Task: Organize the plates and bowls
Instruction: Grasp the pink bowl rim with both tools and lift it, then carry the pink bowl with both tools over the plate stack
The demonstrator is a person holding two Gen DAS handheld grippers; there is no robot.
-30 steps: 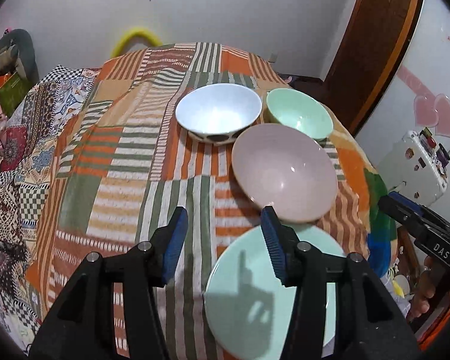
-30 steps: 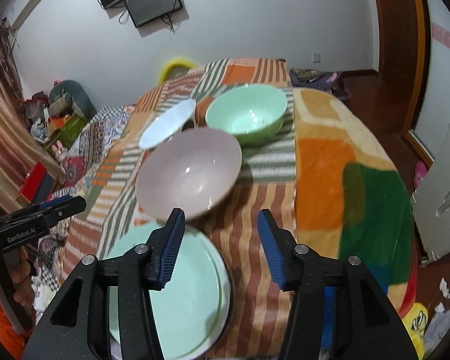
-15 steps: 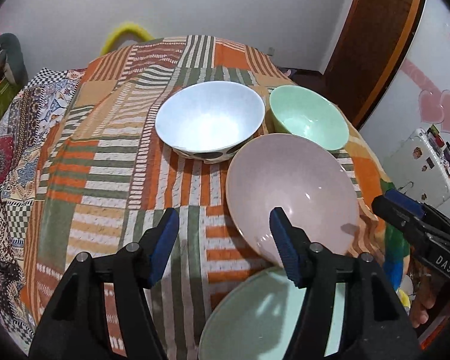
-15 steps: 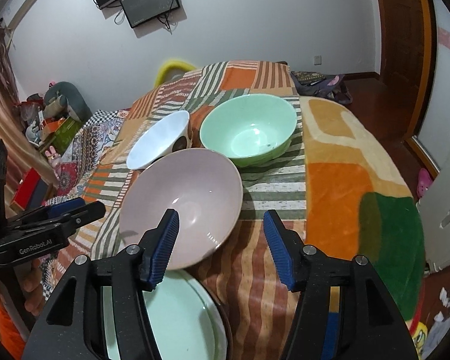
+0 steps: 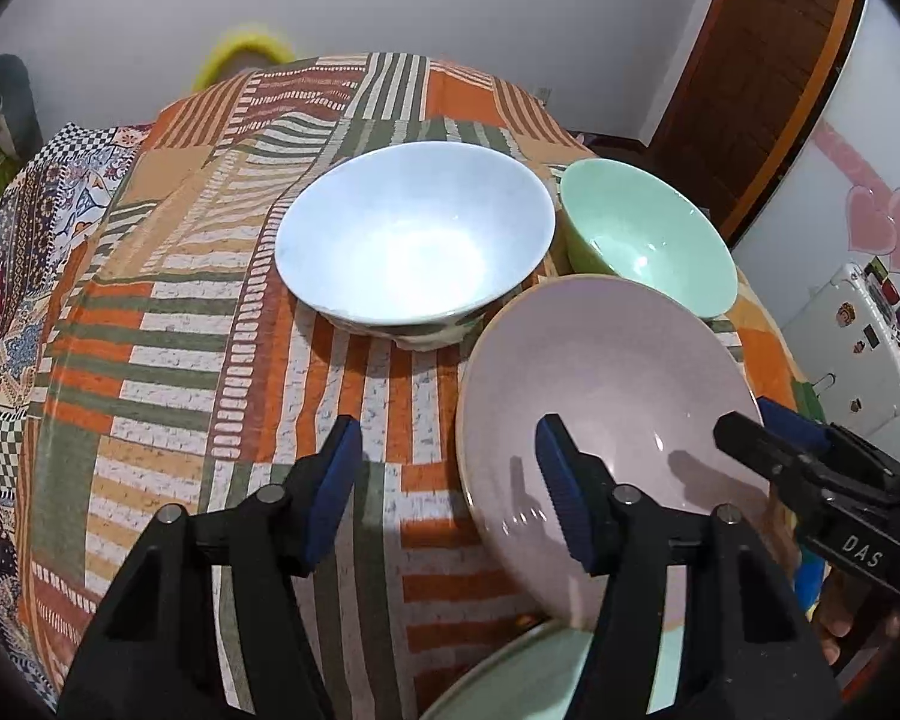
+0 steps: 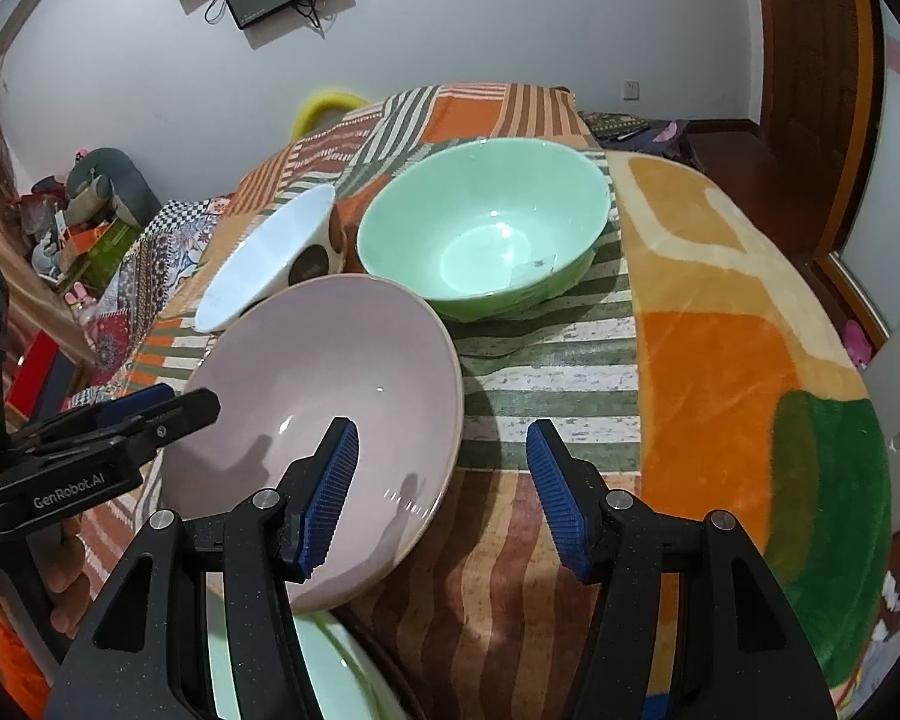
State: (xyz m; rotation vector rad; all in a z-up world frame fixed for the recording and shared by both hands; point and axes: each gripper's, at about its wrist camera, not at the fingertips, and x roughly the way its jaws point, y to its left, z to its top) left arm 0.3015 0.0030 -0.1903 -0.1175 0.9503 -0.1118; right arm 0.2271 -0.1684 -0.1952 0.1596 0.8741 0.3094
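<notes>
1. Both my hand-held grippers moved fwd since earlier; pink bowl point(image 5: 606, 396) now nearer, green plate point(image 6: 330, 666) slid to bottom edge.
2. Left hand-held gripper point(image 5: 444, 480) just closed a bit, jaws apart, straddling pink bowl's left rim, no contact.
3. Right hand-held gripper point(image 6: 438, 480) partly open, straddling its right rim.
4. White bowl point(image 5: 414, 240) & green bowl point(image 6: 486, 228) behind, on bench point(image 6: 750, 372).

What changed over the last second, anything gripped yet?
Both grippers advanced over the table toward the pink bowl, which now fills more of each view. The left gripper straddles its left rim, the right gripper its right rim; the jaws have just been shifting, left closing, yet nothing is clamped. The pink bowl, white bowl, green bowl and green plate stayed put.
</notes>
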